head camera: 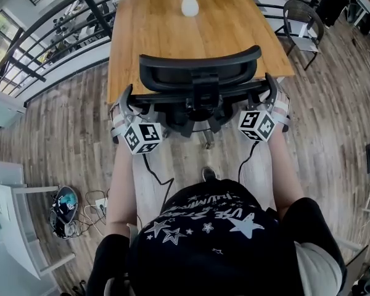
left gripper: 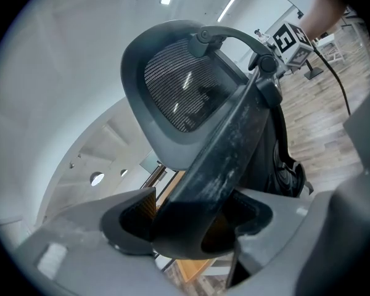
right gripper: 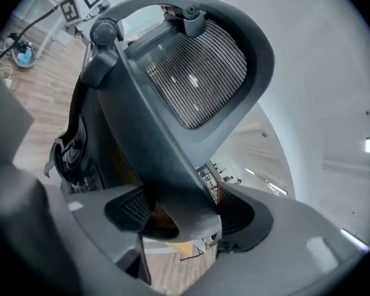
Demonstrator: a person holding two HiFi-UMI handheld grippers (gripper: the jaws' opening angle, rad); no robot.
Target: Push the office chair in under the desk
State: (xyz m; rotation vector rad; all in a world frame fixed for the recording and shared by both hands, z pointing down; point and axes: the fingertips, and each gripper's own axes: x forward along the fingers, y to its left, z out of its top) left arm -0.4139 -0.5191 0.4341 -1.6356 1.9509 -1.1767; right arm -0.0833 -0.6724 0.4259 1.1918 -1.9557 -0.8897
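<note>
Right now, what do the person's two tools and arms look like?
The left tool and right tool are grey with dark textured pads. Each carries a white cube with black square markers and a black cable. The person wears a black shirt with white stars.

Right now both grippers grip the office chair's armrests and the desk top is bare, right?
Not bare: the head view shows a white vase of flowers on the desk, at its far end. The rest holds: left gripper and right gripper each grip an armrest of the office chair.
</note>
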